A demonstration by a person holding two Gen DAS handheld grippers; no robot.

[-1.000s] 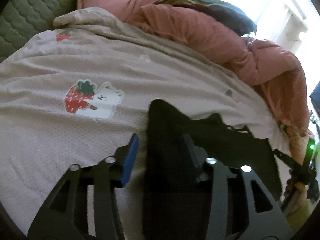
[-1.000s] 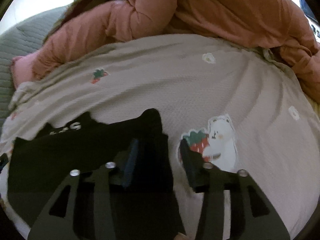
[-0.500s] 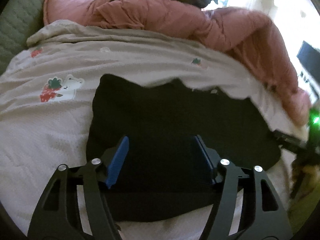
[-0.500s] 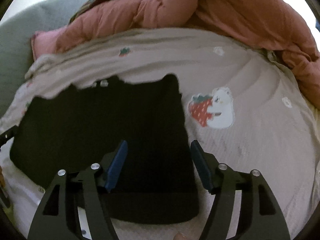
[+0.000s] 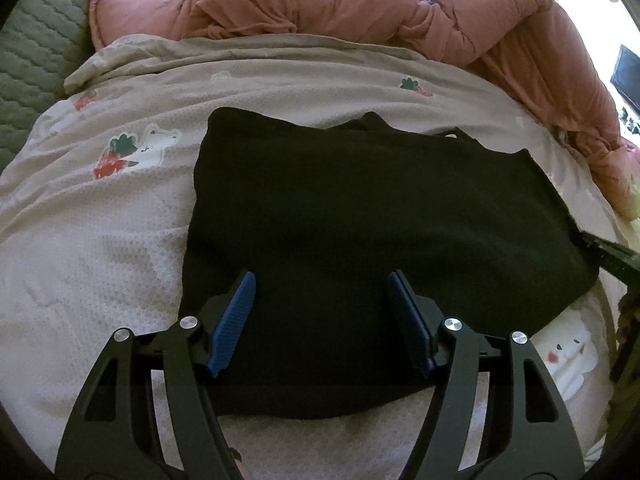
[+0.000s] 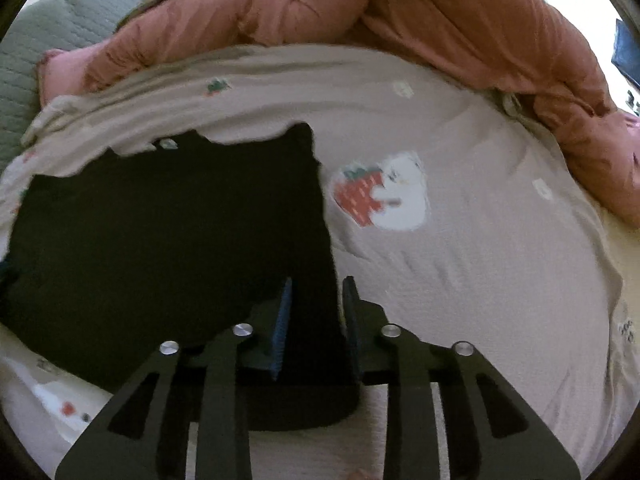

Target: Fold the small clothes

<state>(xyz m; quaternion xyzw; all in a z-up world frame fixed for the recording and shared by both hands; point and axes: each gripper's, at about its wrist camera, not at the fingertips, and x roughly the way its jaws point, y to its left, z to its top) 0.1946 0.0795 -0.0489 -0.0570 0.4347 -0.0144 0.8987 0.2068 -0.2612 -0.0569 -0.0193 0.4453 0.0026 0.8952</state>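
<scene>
Black garment (image 5: 360,216) lies flat on the bed's printed blanket (image 5: 100,240), one fold done I'd say. My left tool (image 5: 320,312) gapes empty over its near edge; my right tool (image 6: 316,320) has just been closing, pads not yet pinching the cloth between them at the near right corner. Next: pinch both near corners, carry them to the far edge.

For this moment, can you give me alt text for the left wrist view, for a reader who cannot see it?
A black garment lies spread flat on a pale bedspread printed with strawberries and bears. The left gripper hangs over the garment's near edge, blue-padded jaws apart and gripping nothing. A rumpled pink quilt lies bunched along the far side.
</scene>
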